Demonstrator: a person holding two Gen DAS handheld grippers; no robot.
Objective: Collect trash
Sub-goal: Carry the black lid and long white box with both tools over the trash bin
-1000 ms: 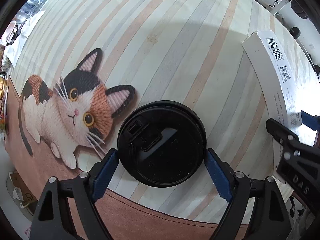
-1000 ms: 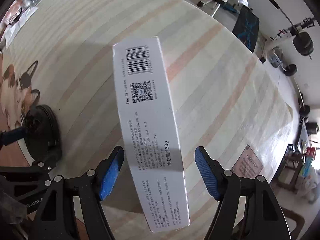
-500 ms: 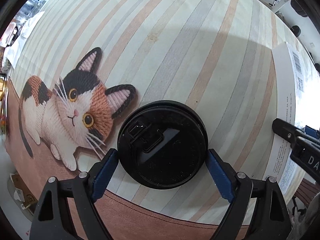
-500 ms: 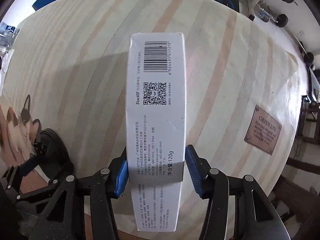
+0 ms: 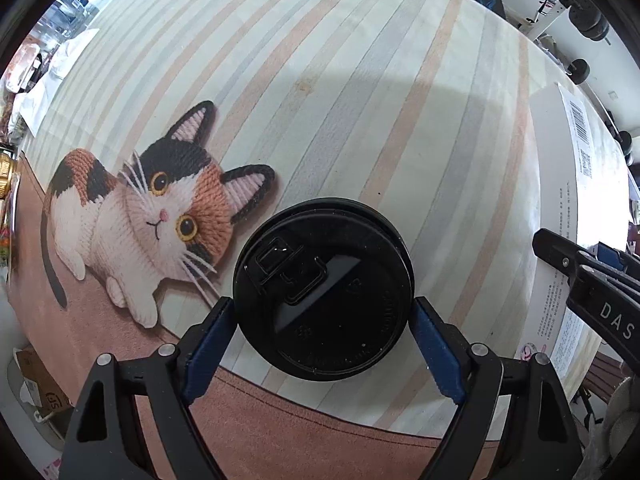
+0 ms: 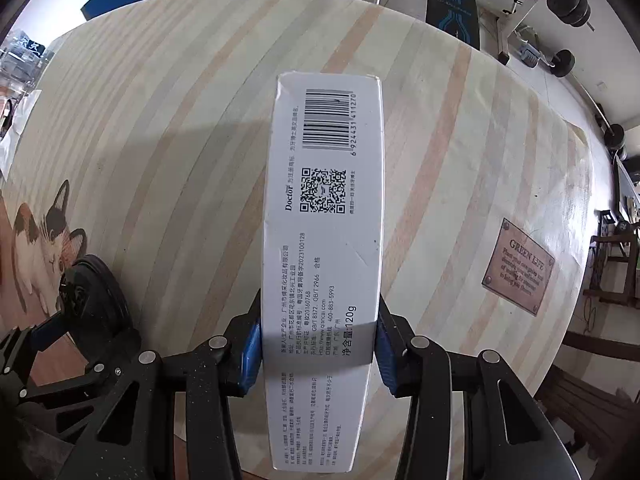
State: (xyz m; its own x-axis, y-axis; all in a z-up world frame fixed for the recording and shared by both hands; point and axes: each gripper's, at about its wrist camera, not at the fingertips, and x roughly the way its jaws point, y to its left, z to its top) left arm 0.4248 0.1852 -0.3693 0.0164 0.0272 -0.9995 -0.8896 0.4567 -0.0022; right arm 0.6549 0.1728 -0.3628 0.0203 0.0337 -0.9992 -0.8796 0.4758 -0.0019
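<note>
We see the cat print [image 5: 160,216] at far left of the striped desk [image 5: 360,80], lying across the border between the stripes and the brown edge band.

Just right of the cat sits the black lid [image 5: 324,292], the top of a cup. Our left gripper [image 5: 323,346] brackets it: the blue pads [image 5: 208,344] touch the lid's rim on both sides, so the gripper is clenched on the lid. We can't tell whether the cup is off the desk. In the right wrist view the same lid [image 6: 96,288] shows at the left edge, with the left gripper [image 6: 44,330] on it and the cat [image 6: 44,240] behind.

Further right is the white box [image 6: 324,240], long, with barcode, QR code and "120g" printed on the upper face. Our right gripper [image 6: 318,348] is clamped on it: both blue pads [image 6: 250,356] press flat against the box's long sides, near the end closest to the camera. The box points straight away along the fingers, far end out over the desk. From the left wrist view the box [image 5: 560,200] sits at the right edge, with the right gripper [image 5: 592,280] in front of it.

Far right on the desk: a brown "GREEN LIFE" plaque [image 6: 520,266], well apart from the box. Gym weights [image 6: 568,0] stand beyond the desk.
</note>
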